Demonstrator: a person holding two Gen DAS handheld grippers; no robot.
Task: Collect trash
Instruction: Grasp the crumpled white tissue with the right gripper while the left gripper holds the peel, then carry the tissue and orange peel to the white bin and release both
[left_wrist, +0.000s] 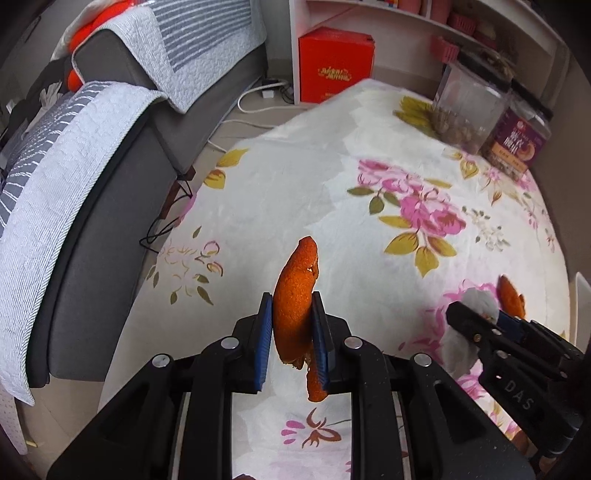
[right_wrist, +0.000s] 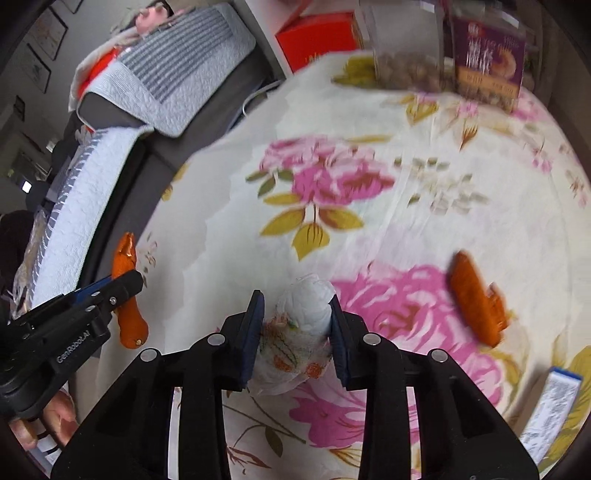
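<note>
My left gripper (left_wrist: 291, 298) is shut on a long curl of orange peel (left_wrist: 294, 277), held above the flowered tablecloth (left_wrist: 295, 177). From the right wrist view the same peel (right_wrist: 130, 325) hangs in the left gripper (right_wrist: 127, 282) at the table's left edge. My right gripper (right_wrist: 297, 295) is shut on a crumpled white tissue (right_wrist: 304, 321) with orange stains; its blue pads press both sides. The left wrist view shows that tissue (left_wrist: 480, 301) at lower right in the right gripper (left_wrist: 487, 314). A second orange peel (right_wrist: 476, 299) lies on the cloth to the right of the tissue.
Two clear snack jars (left_wrist: 469, 110) (left_wrist: 517, 144) stand at the table's far edge. A white and blue wrapper (right_wrist: 550, 413) lies at the near right. A grey sofa (left_wrist: 92, 192) with quilted covers runs along the left, a red box (left_wrist: 334, 66) sits under shelves. A person's hand (right_wrist: 55, 417) holds the left gripper.
</note>
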